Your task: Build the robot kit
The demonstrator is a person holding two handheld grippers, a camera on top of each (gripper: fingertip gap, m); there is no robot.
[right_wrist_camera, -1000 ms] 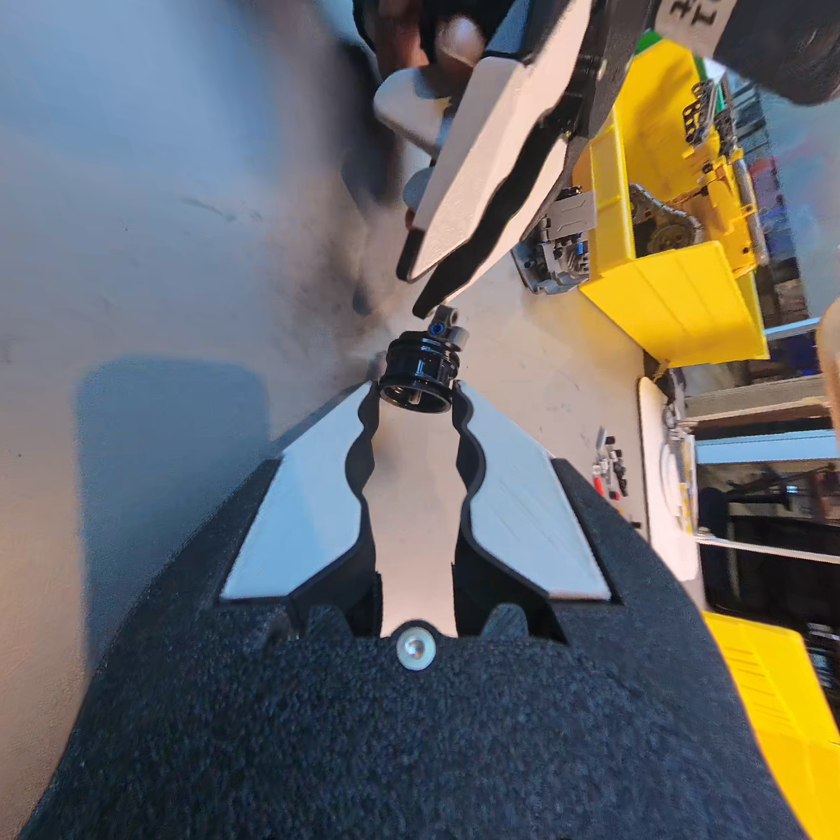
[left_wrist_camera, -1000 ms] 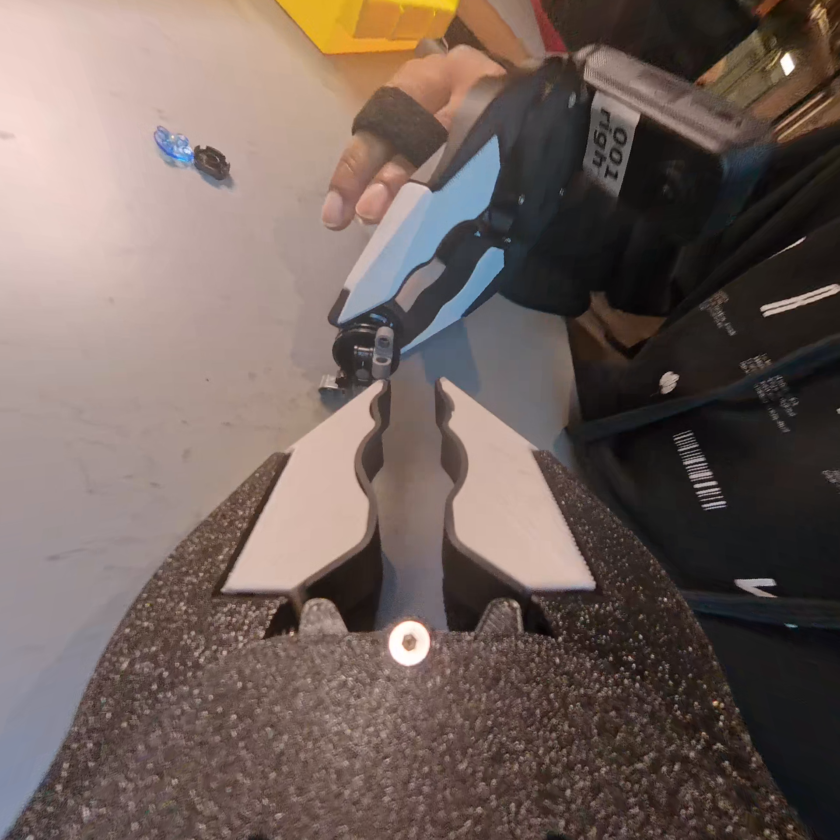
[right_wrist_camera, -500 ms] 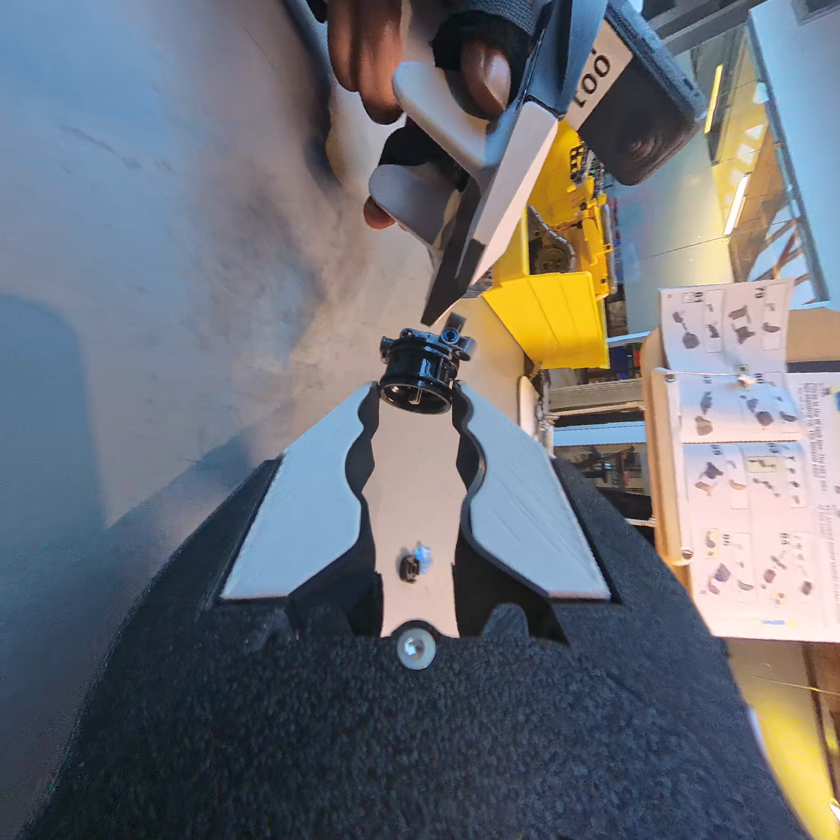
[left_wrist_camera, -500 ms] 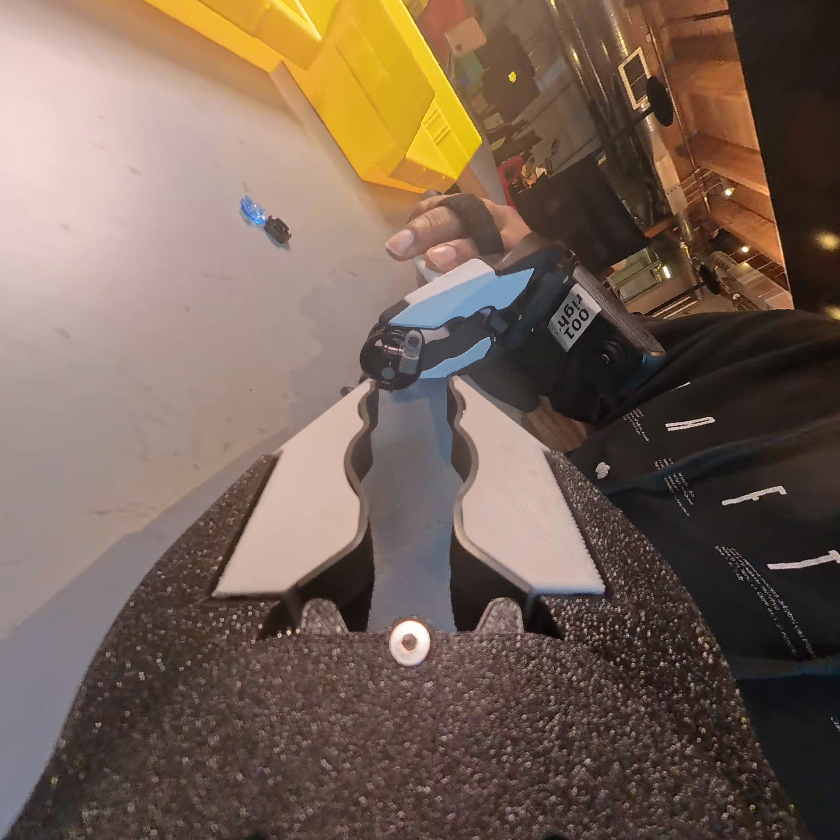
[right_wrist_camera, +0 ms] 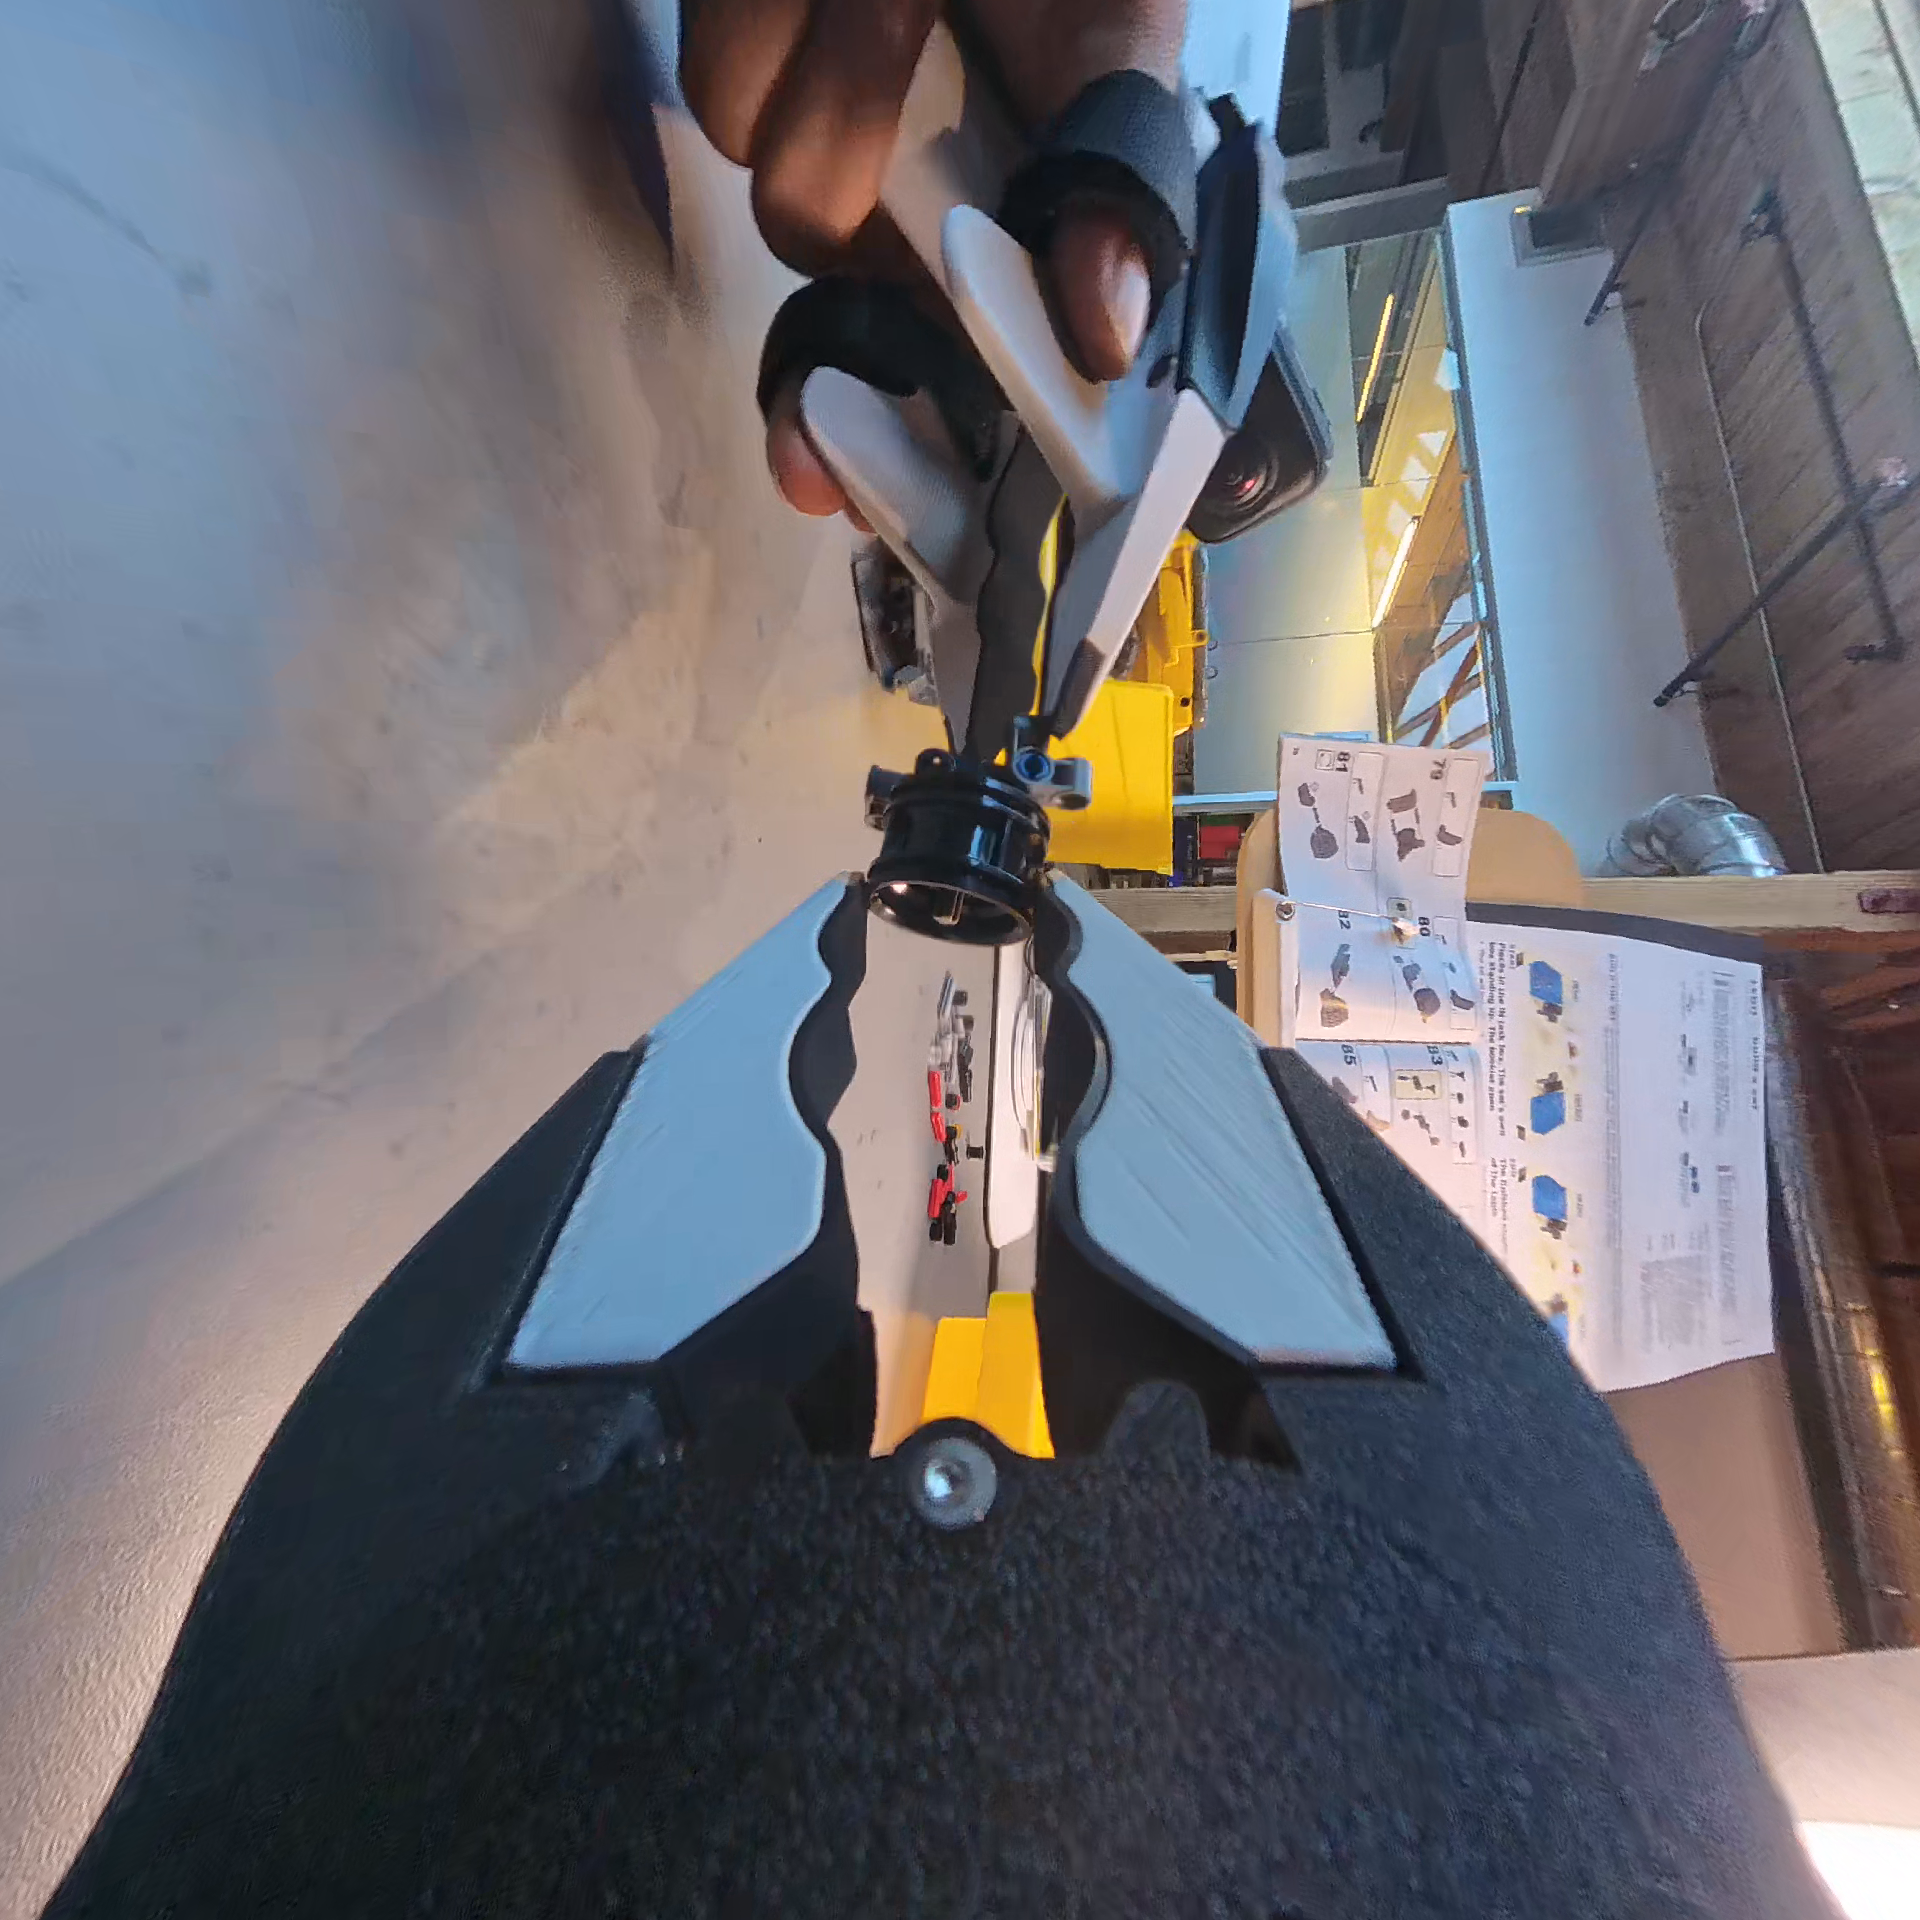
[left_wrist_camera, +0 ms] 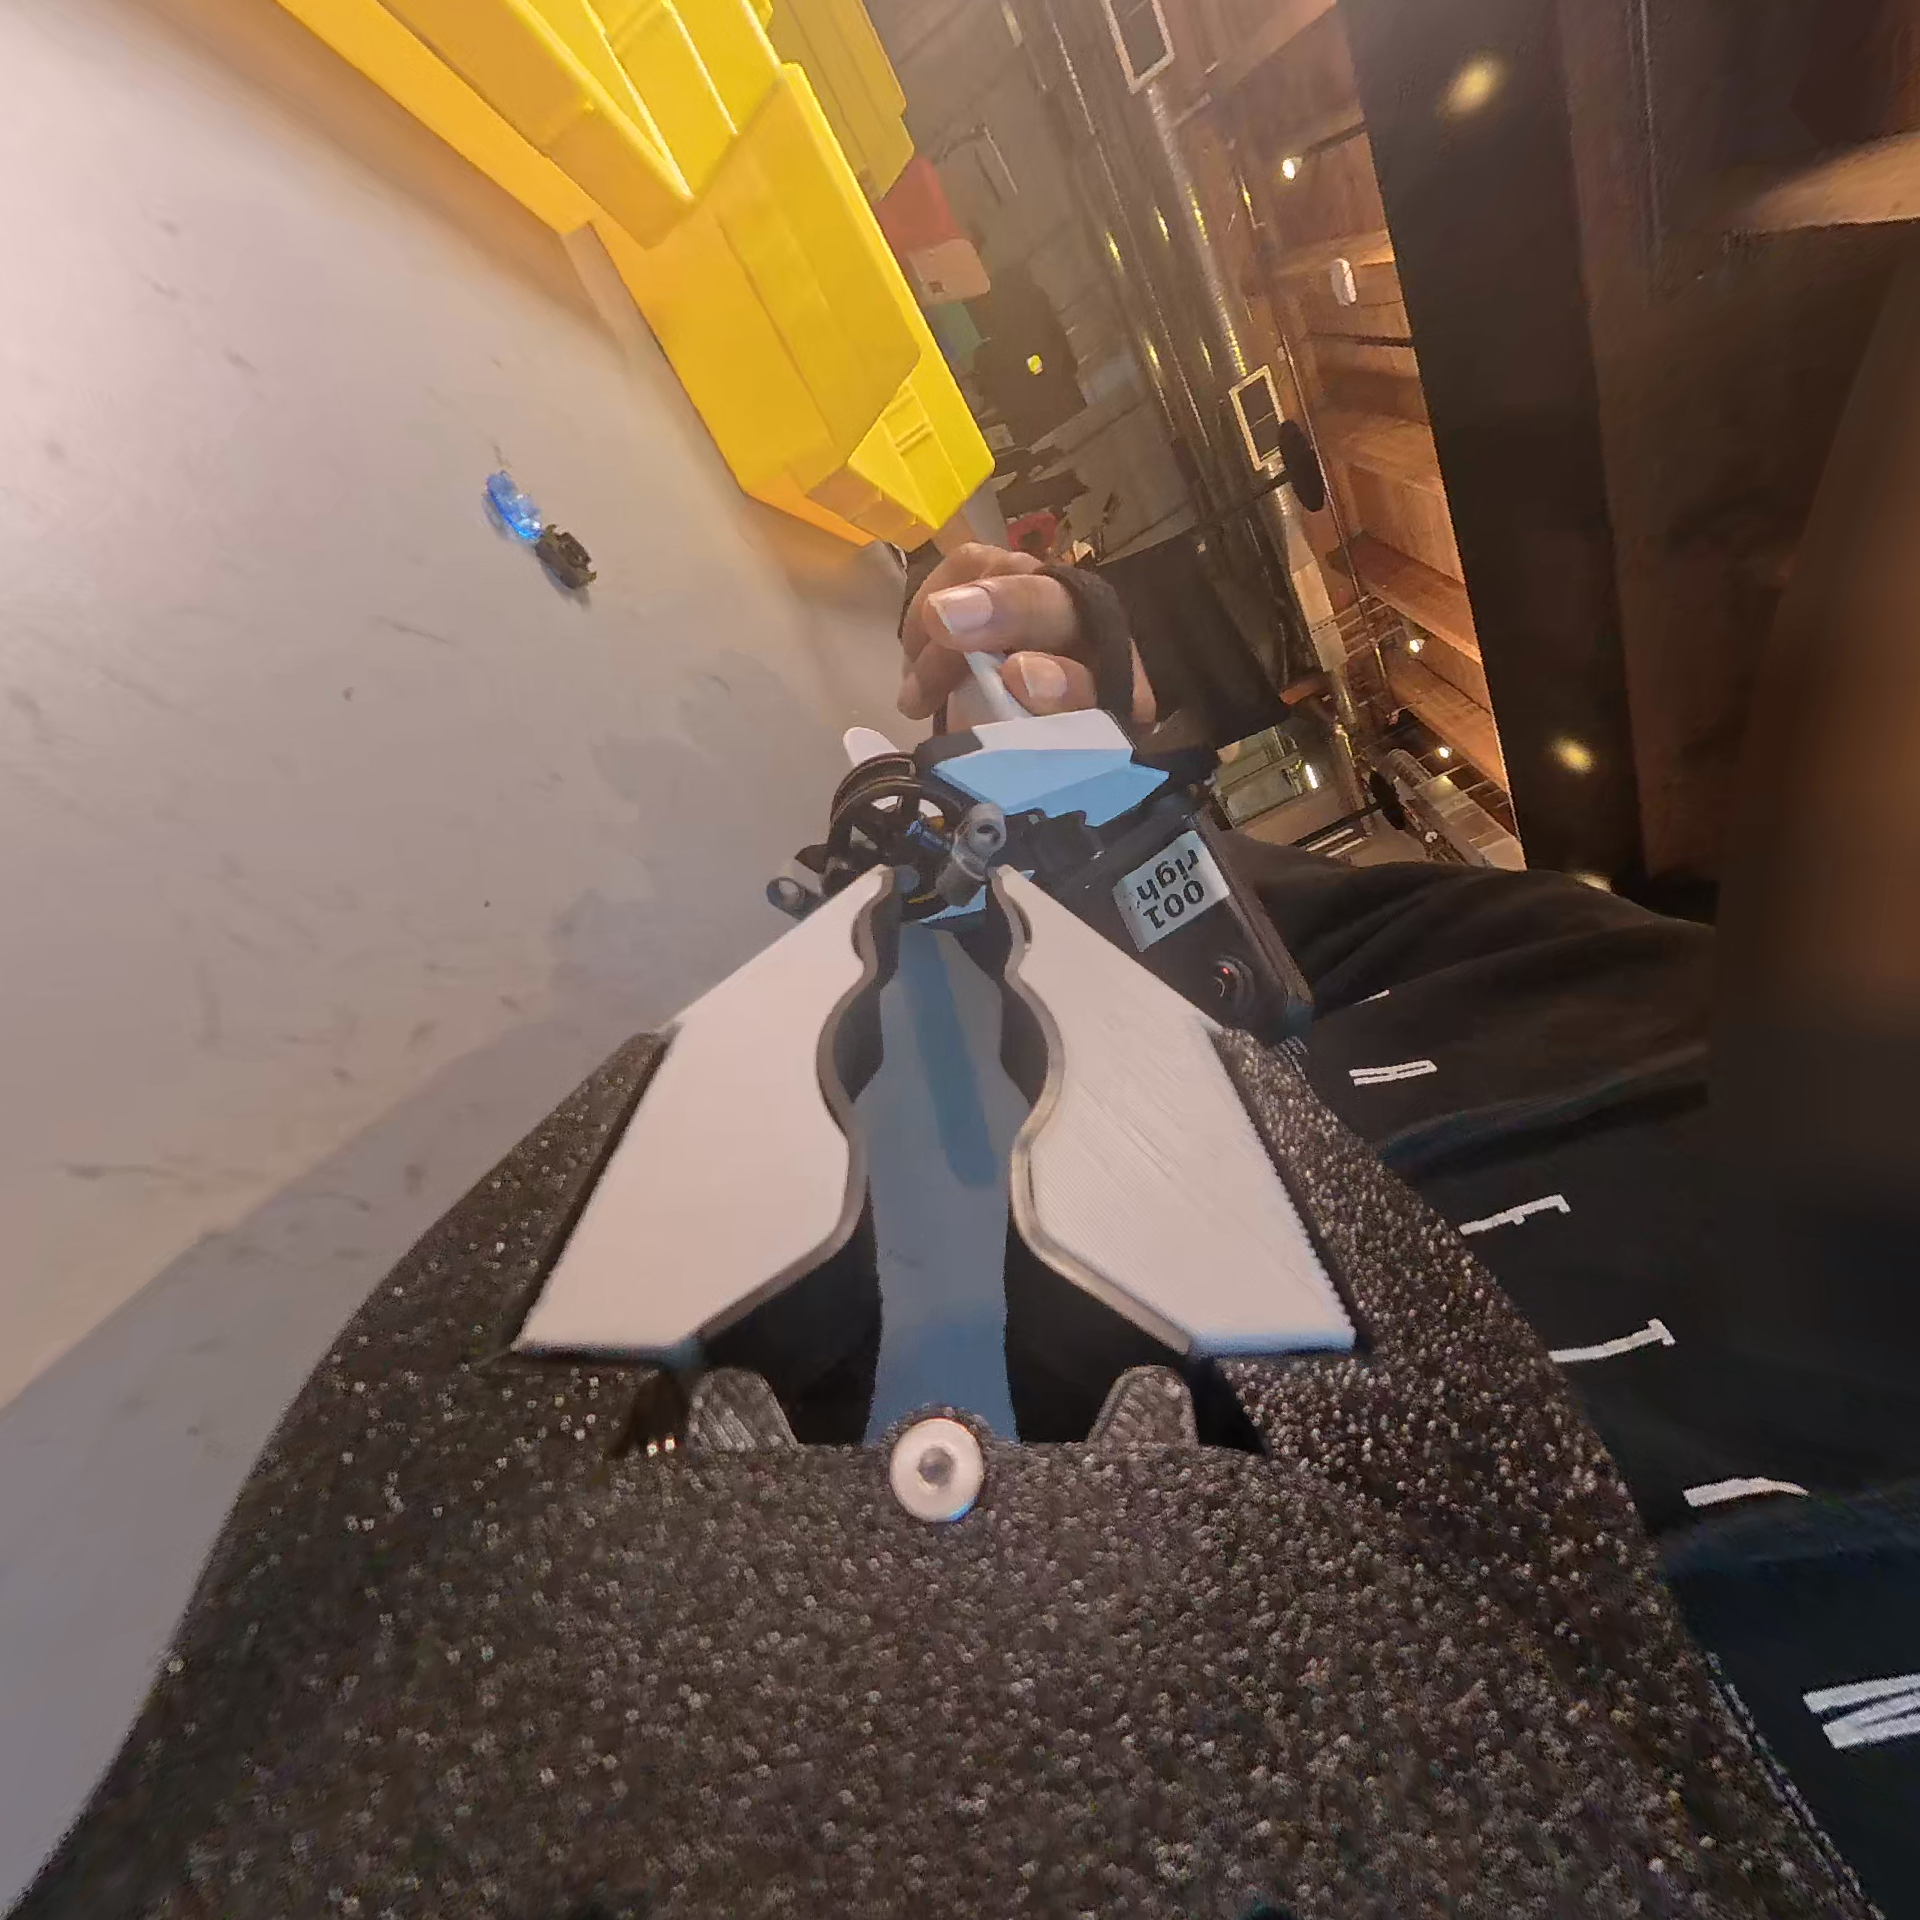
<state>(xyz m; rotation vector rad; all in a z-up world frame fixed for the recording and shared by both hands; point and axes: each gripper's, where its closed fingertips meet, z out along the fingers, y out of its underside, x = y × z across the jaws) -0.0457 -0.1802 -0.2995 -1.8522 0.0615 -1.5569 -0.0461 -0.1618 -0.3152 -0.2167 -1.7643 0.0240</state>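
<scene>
Black wheel rim (right_wrist_camera: pixel 956 862), with a short grey connector (right_wrist_camera: pixel 1060 771) and a blue pin (right_wrist_camera: pixel 1029 766) fixed at its far face, is clamped between the tips of the right gripper (right_wrist_camera: pixel 951 904). It is held up off the grey table (left_wrist_camera: pixel 260 727), open bore turned back toward the right wrist camera.

The left gripper (left_wrist_camera: pixel 943 883) is brought in from the opposite side, its jaws drawn narrow. The grey connector is seen just at the gap between its tips in the left wrist view. Whether the piece is actually pinched or only touched cannot be told.

Both tools are tilted steeply, so that the table is seen as a slanted wall in each view, and the two pairs of fingers are met nearly tip to tip. The left hand (right_wrist_camera: pixel 935 156) is wrapped around its handle, with a black strap over the fingers. The right hand (left_wrist_camera: pixel 997 634) is seen closed on its own trigger.

Yellow bins (left_wrist_camera: pixel 790 312) are lined along the far edge of the table. A clear blue piece (left_wrist_camera: pixel 509 509) and a small black piece (left_wrist_camera: pixel 564 556) are left lying together, well apart from the grippers. Printed sheets (right_wrist_camera: pixel 1507 1091) are propped beyond the table, and small red and black parts (right_wrist_camera: pixel 945 1143) are scattered near them.
</scene>
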